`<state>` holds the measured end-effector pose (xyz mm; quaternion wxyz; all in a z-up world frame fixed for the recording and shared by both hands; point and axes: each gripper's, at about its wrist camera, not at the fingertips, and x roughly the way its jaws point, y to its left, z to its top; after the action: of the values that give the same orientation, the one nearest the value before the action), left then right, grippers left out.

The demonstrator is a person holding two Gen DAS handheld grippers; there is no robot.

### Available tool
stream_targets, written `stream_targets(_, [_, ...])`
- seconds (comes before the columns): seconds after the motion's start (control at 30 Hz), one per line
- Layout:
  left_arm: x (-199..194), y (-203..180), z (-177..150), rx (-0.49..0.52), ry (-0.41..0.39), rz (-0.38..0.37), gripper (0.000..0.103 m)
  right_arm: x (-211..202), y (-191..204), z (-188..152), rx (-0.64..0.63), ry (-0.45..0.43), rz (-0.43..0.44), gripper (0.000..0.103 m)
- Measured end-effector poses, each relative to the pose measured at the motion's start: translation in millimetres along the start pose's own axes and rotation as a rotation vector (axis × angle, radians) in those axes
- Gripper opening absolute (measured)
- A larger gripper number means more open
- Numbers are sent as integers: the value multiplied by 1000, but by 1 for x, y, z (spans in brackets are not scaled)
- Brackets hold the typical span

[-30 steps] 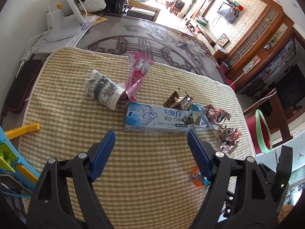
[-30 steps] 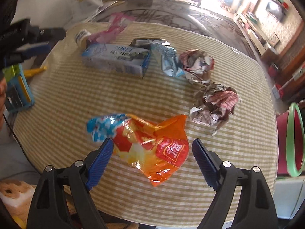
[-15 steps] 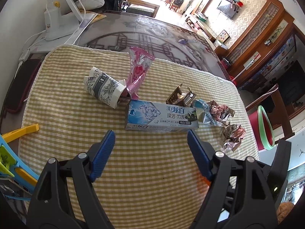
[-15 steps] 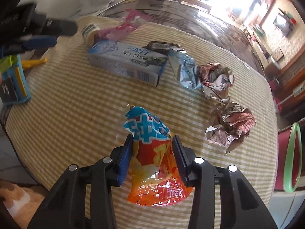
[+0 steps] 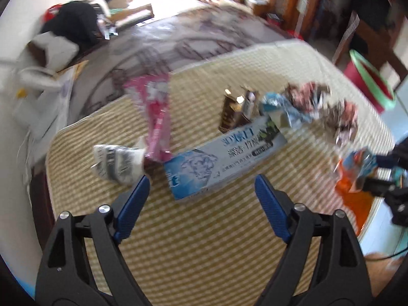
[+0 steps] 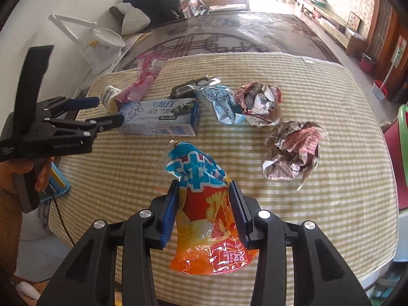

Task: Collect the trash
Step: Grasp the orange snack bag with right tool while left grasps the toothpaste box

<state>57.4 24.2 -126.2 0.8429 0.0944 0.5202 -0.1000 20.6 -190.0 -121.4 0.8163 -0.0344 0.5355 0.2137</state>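
Note:
My right gripper (image 6: pixel 204 196) is shut on an orange snack bag (image 6: pixel 206 219), held just above the striped cloth; the bag also shows in the left wrist view (image 5: pixel 354 176). My left gripper (image 5: pixel 201 191) is open, just short of a blue toothpaste box (image 5: pixel 224 158), which also shows in the right wrist view (image 6: pixel 160 117). A patterned paper cup (image 5: pixel 117 163), a pink wrapper (image 5: pixel 155 112), a brown carton (image 5: pixel 234 112), a blue foil wrapper (image 6: pixel 221 102) and two crumpled paper balls (image 6: pixel 260 102) (image 6: pixel 293 150) lie on the cloth.
A red bin with a green rim (image 5: pixel 369 81) stands beside the table at the right. A white lamp (image 6: pixel 89 30) stands at the back left. A blue holder (image 6: pixel 56 181) sits at the left table edge. The cloth (image 6: pixel 331 81) covers a dark patterned table.
My right gripper has closed on the orange snack bag and lifted it off the cloth. My left gripper has swung closer to the toothpaste box, still open.

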Motion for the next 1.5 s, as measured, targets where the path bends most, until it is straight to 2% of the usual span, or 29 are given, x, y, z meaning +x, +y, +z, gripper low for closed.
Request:
stream_targets(0.2, [26, 3, 8, 58, 78, -22, 87, -9, -12, -9, 55, -11, 2, 39])
stream_targets(0.3, [39, -5, 11, 126, 120, 2, 89, -9, -16, -12, 73, -6, -2, 39])
stream_targets(0.43, [53, -13, 16, 184, 123, 53, 90, -9, -19, -14, 89, 1, 5, 39])
stream_targets(0.67, [77, -19, 30, 170, 144, 40, 91, -4, -12, -17, 74, 25, 21, 40])
stream_targets(0.73, [79, -21, 29, 147, 140, 30, 82, -3, -10, -18, 71, 28, 26, 40])
stream_targets(0.8, [74, -22, 26, 109, 128, 15, 67, -3, -10, -17, 73, 27, 29, 40])
stream_targets(0.87, [67, -18, 23, 40, 112, -9, 61, -4, -11, -16, 77, 23, 30, 40])
stream_targets(1.0, [49, -5, 9, -185, 95, -135, 52, -3, -11, -12, 75, 21, 36, 40])
stream_targets(1.13, [22, 1, -9, -339, 42, -218, 48, -3, -7, -6, 65, 17, 41, 40])
stream_targets(1.33, [-9, 1, -22, -454, -43, -288, 46, -3, -2, -2, 42, 8, 58, 40])
stream_targets(1.4, [-8, 0, -23, -452, -36, -274, 48, -1, -1, -2, 42, 14, 59, 40])
stream_targets(1.5, [2, -5, -27, -419, 24, -252, 54, 1, -2, -2, 47, 23, 51, 40])
